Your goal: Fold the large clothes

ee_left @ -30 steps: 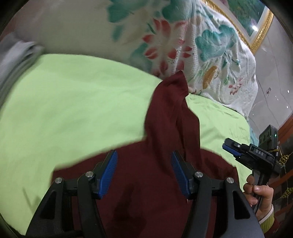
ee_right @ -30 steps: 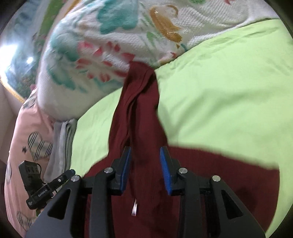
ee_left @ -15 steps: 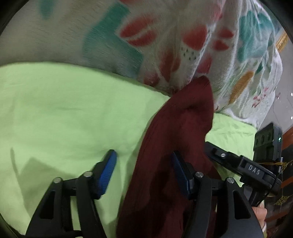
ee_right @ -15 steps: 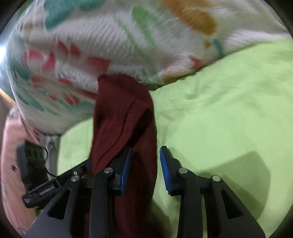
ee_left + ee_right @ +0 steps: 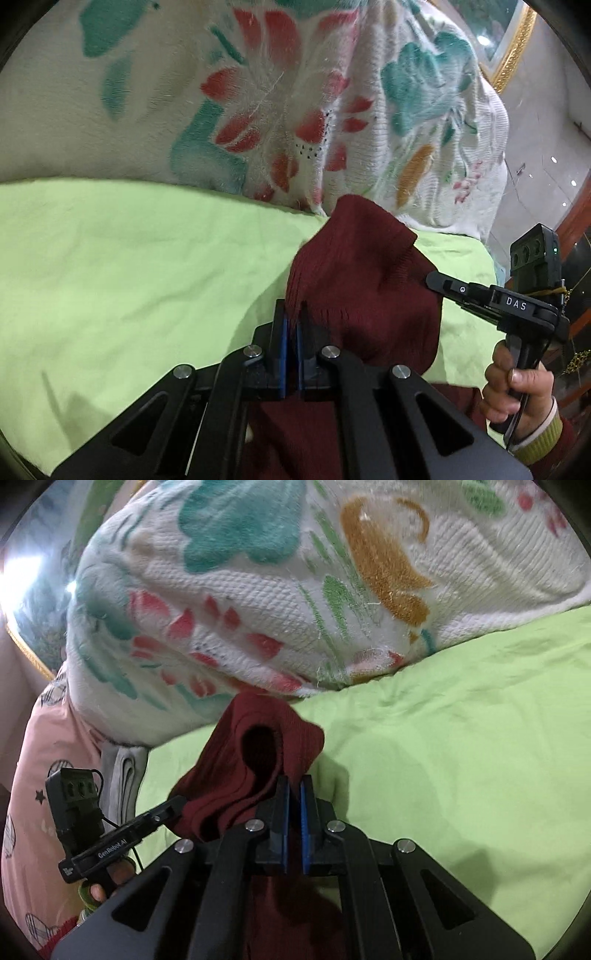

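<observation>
The sweater [image 5: 362, 295] is a dark red rib knit, bunched ahead of both sets of jaws with its cuff end standing up and the rest trailing back under the grippers on the green sheet [image 5: 129, 258]. It looks soft, limp and fairly light, likely to stretch and sag rather than hold a line, so it is best taken at a hem or cuff edge, where the knit is doubled. The left gripper [image 5: 292, 321] has just been closing and is now pinched tight on a ridge of knit at the sleeve's left edge; the right gripper [image 5: 294, 794] has likewise just been closing and is clamped on the right edge beside the open cuff mouth (the dark hole just ahead of its pads). Each view shows the other gripper touching the cloth, with a hand [image 5: 517, 387] on its grip. Straight ahead of both jaws the floral quilt [image 5: 295, 110] rises close behind the cuff, so room forward is short; the sheet left of the left jaws and right of the right jaws lies bare and open.
</observation>
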A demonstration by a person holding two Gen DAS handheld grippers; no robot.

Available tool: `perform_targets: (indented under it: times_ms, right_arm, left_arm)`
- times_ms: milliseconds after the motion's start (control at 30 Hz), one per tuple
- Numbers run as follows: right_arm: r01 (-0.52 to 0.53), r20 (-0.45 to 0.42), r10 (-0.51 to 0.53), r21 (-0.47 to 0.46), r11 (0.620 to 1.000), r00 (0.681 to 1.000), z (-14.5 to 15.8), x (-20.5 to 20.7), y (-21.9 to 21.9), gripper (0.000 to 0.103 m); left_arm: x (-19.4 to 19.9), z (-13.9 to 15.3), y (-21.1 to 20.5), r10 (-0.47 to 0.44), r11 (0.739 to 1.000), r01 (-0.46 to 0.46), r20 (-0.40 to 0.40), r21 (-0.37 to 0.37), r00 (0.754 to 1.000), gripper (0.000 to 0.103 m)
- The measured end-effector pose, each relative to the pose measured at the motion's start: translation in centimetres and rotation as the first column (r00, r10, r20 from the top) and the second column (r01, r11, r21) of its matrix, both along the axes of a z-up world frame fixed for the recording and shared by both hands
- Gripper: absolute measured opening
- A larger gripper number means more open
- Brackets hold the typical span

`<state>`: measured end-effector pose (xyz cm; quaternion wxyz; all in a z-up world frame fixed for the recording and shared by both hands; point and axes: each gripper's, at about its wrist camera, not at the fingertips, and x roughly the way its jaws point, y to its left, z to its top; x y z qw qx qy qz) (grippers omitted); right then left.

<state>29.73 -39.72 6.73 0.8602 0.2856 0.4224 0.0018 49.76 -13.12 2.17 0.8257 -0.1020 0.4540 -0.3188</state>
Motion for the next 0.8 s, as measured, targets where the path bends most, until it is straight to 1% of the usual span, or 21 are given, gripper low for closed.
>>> perform_targets:
  times_ms: [167, 233, 300, 400, 500, 533, 600, 633, 667, 700, 800]
  right_arm:
    - [-0.025, -0.026, 0.025, -0.012, 1.0, 0.999, 0.7, -3.3, 0.9, 0.005]
    - [-0.045, -0.034, 0.045, -0.01, 0.999, 0.998, 0.7, -5.0, 1.5, 0.005]
    - [-0.076, -0.044, 0.075, -0.024, 0.997, 0.996, 0.5, -6.6, 3.0, 0.005]
    - [-0.14, -0.052, 0.135, -0.101, 0.985, 0.989, 1.2, -10.0, 5.5, 0.005]
    - [-0.195, -0.044, 0.191, -0.125, 0.973, 0.981, 1.6, -13.4, 7.8, 0.005]
    - [-0.204, -0.045, 0.2, -0.13, 0.97, 0.979, 1.7, -14.5, 8.2, 0.005]
    - [-0.215, -0.041, 0.211, -0.144, 0.966, 0.977, 1.6, -17.1, 9.3, 0.005]
    - [-0.217, -0.042, 0.213, -0.166, 0.962, 0.976, 1.6, -17.8, 9.7, 0.005]
    - [-0.217, -0.04, 0.214, -0.218, 0.952, 0.976, 1.7, -19.1, 10.5, 0.005]
    - [-0.219, -0.037, 0.216, -0.242, 0.945, 0.976, 1.7, -20.0, 10.9, 0.005]
    - [-0.238, -0.042, 0.235, -0.237, 0.942, 0.971, 0.7, -22.4, 12.3, 0.005]
  left_arm:
    - [-4.0, -0.3, 2.8, -0.015, 1.0, 0.015, -0.017, -0.003, 1.0, 0.001]
    - [-6.4, -0.2, 3.2, -0.024, 1.0, 0.024, -0.014, 0.0, 1.0, 0.001]
    - [-8.8, 0.6, 4.7, -0.029, 1.0, 0.029, -0.008, -0.006, 1.0, 0.001]
    - [-12.8, 1.6, 6.1, -0.048, 0.998, 0.049, 0.012, -0.035, 0.999, 0.001]
    - [-17.5, 2.7, 7.5, -0.085, 0.996, 0.085, 0.084, 0.004, 0.993, 0.001]
    - [-19.0, 2.8, 7.9, -0.098, 0.995, 0.098, 0.094, 0.001, 0.991, 0.001]
    - [-21.5, 2.9, 8.3, -0.112, 0.994, 0.113, 0.1, -0.006, 0.989, 0.002]
    - [-22.6, 2.7, 8.7, -0.115, 0.993, 0.116, 0.101, -0.002, 0.988, 0.002]
    - [-23.9, 2.5, 9.0, -0.121, 0.993, 0.121, 0.105, 0.006, 0.987, 0.002]
    - [-25.0, 2.2, 9.2, -0.124, 0.992, 0.123, 0.114, 0.018, 0.986, 0.002]
    - [-27.5, 1.0, 10.0, -0.127, 0.991, 0.121, 0.121, 0.056, 0.984, 0.002]
